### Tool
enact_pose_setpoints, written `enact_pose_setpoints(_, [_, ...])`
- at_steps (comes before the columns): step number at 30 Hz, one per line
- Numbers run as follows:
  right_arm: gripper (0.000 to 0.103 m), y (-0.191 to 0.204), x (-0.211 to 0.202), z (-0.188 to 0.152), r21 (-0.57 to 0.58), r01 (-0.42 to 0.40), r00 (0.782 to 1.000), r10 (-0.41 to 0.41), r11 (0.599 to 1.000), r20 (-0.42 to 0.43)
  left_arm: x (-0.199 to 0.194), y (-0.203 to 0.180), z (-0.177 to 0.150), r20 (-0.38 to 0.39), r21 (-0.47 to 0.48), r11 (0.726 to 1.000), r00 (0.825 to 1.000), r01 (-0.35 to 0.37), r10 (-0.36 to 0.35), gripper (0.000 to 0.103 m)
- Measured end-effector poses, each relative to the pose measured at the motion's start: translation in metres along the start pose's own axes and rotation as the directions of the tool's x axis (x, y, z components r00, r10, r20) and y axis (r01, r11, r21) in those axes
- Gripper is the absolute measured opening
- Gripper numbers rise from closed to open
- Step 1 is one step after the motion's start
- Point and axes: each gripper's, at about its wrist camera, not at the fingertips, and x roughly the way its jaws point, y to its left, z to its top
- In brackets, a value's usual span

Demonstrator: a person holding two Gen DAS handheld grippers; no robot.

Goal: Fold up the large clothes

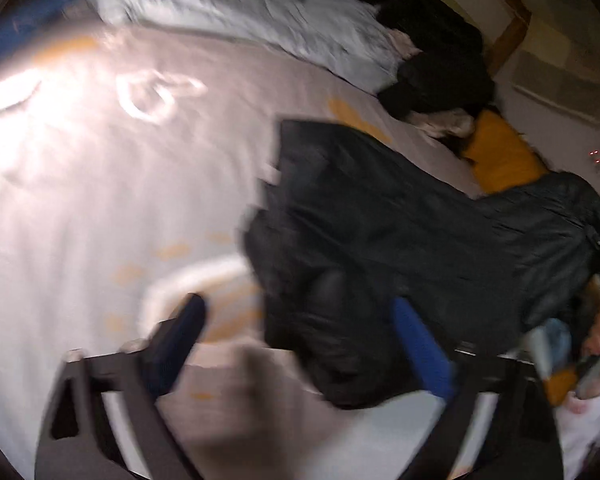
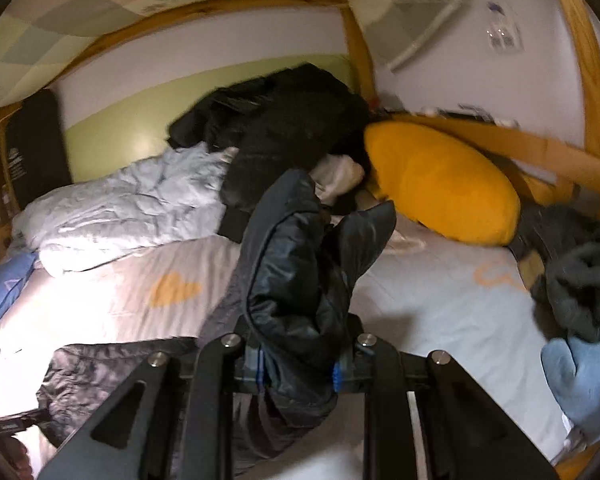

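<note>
Right now right hand-held gripper [image 2: 298, 372] clamps black jacket [image 2: 300, 248] above the bed [image 2: 440, 300]; left hand-held gripper [image 1: 300, 344] half-open, empty, should pinch near hem squarely.

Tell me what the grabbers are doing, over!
Right gripper clamped on black puffy jacket, bunch lifted. Left gripper open over the jacket's other end, not pinching. Yellow pillow and heaped clothes crowd the bed.
</note>
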Motion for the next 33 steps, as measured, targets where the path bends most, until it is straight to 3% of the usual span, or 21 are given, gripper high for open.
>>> enact_pose_setpoints(3, [0.022,0.028,-0.014,0.001,-0.035,-0.049,0.998,0.051,0.998,0.043,0.01,-0.004,-0.004,-0.045,-0.017,0.998,0.997,0.062,-0.063,0.033])
enact_pose_setpoints(5, [0.022,0.047,-0.018,-0.003,-0.04,-0.095,0.994,0.097,0.995,0.051,0.009,-0.008,-0.006,-0.038,0.015,0.999,0.998,0.051,-0.051,0.029])
enact_pose_setpoints(12, [0.023,0.117,-0.023,-0.036,-0.112,-0.275,0.961,0.277,0.955,0.004,0.006,-0.018,-0.008,-0.027,0.055,0.998,0.999,0.03,-0.028,0.027])
enact_pose_setpoints(21, [0.031,0.162,-0.016,-0.083,-0.243,-0.4,0.917,0.386,0.884,-0.104,0.018,-0.017,0.0,-0.034,0.089,0.996,0.999,-0.011,0.014,0.031])
enact_pose_setpoints(25, [0.046,0.166,-0.018,-0.089,-0.265,-0.455,0.89,0.44,0.85,-0.118,0.023,-0.016,0.0,-0.037,0.078,0.997,0.999,-0.022,0.025,0.032])
enact_pose_setpoints(26, [0.057,0.164,-0.019,-0.088,-0.258,-0.475,0.88,0.46,0.842,-0.119,0.023,-0.016,0.0,-0.037,0.081,0.996,0.999,-0.024,0.027,0.032])
enact_pose_setpoints(29, [0.076,0.159,-0.03,-0.082,-0.227,-0.508,0.86,0.505,0.831,-0.076,0.023,-0.017,0.001,-0.035,0.086,0.996,0.999,-0.032,0.035,0.032])
enact_pose_setpoints(31, [0.081,0.151,-0.038,-0.075,-0.208,-0.499,0.862,0.506,0.842,-0.017,0.025,-0.017,0.002,-0.034,0.084,0.996,0.999,-0.036,0.039,0.033])
enact_pose_setpoints(33, [0.093,0.139,-0.042,-0.069,-0.165,-0.47,0.874,0.483,0.867,0.048,0.024,-0.018,0.002,-0.033,0.085,0.996,0.999,-0.039,0.042,0.033])
